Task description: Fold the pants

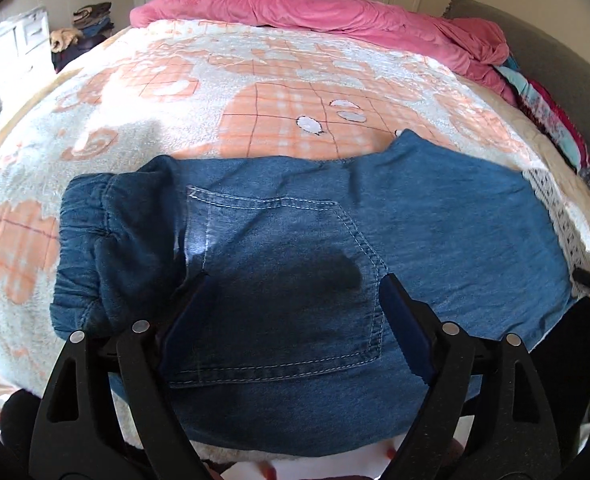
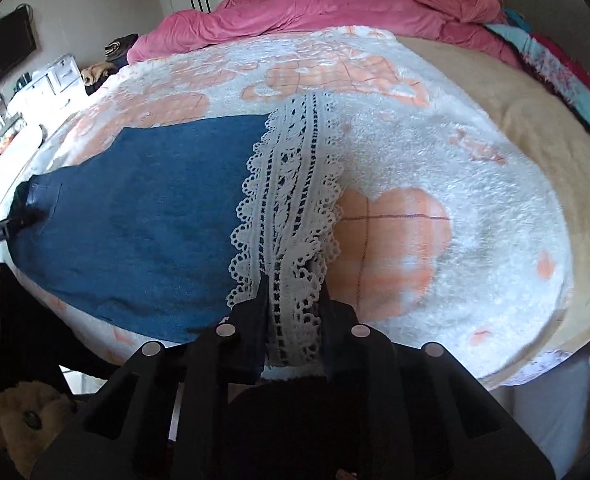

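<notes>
Left gripper (image 1: 295, 280) held low over the near edge of the bed (image 1: 255, 92), pointed across the pants (image 1: 295, 224) toward the pink quilt (image 1: 315, 8). Fingers (image 1: 405, 328) spread wide, straddling the back pocket (image 1: 287, 280); nothing pinched between them. Whether the tips press into the denim or merely hang above it: cannot tell.

Right gripper (image 2: 293, 284) brought in low from the near edge of the bed (image 2: 535, 140), aimed toward the quilt (image 2: 335, 4). Fingers (image 2: 257, 320) drawn fairly close together, flanking the white lace trim (image 2: 287, 208) at the cuff end of the pants (image 2: 135, 220). A strip of lace lying between the pads. Actually clamped or only bracketed: cannot tell, as a gap remains visible.

Pants laid flat across the near part of the bed, on a white and orange blanket (image 1: 135, 92). Waistband (image 1: 91, 248) bunched at the left gripper's side, lace cuff at the right gripper's side. Seat side up, pocket stitching exposed.

Tip of the left gripper (image 2: 11, 224) visible at the far left end of the denim in the right wrist view. Stuffed toy (image 2: 19, 420) below the bed edge.
</notes>
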The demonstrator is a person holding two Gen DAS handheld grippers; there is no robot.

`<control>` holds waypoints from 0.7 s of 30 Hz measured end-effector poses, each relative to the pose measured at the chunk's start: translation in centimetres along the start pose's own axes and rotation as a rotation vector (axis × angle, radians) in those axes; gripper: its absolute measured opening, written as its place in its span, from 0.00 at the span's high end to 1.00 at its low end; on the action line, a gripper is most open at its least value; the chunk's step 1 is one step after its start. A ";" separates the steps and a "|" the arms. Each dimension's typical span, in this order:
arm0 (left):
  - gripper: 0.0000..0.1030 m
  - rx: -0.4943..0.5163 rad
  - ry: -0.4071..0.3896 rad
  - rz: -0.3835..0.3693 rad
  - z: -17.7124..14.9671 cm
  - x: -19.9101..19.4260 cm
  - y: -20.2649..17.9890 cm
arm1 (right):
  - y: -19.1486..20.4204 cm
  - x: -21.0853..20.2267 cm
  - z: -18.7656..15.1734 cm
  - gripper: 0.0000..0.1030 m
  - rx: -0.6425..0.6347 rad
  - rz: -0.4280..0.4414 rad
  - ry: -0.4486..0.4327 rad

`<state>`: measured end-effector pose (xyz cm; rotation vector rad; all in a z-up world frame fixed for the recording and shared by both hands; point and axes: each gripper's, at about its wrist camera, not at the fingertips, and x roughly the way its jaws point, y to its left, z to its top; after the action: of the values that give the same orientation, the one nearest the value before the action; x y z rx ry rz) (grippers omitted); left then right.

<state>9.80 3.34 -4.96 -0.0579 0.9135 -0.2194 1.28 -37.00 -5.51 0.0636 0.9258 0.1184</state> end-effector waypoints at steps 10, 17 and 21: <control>0.25 0.018 -0.016 0.006 -0.5 0.3 0.0 | -1.2 0.8 -0.6 0.66 0.046 -0.061 0.028; 0.25 0.000 -0.055 -0.008 -0.2 -2.0 -0.3 | -1.3 -2.3 -0.3 0.52 0.071 -0.090 -0.063; 0.25 0.030 -0.106 -0.011 0.4 -3.7 -1.6 | -0.3 -4.1 0.6 0.43 0.044 -0.132 -0.151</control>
<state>7.70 2.56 -1.60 -0.0460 0.8040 -0.2384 -0.66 -37.85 -1.98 0.0517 0.7789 -0.0291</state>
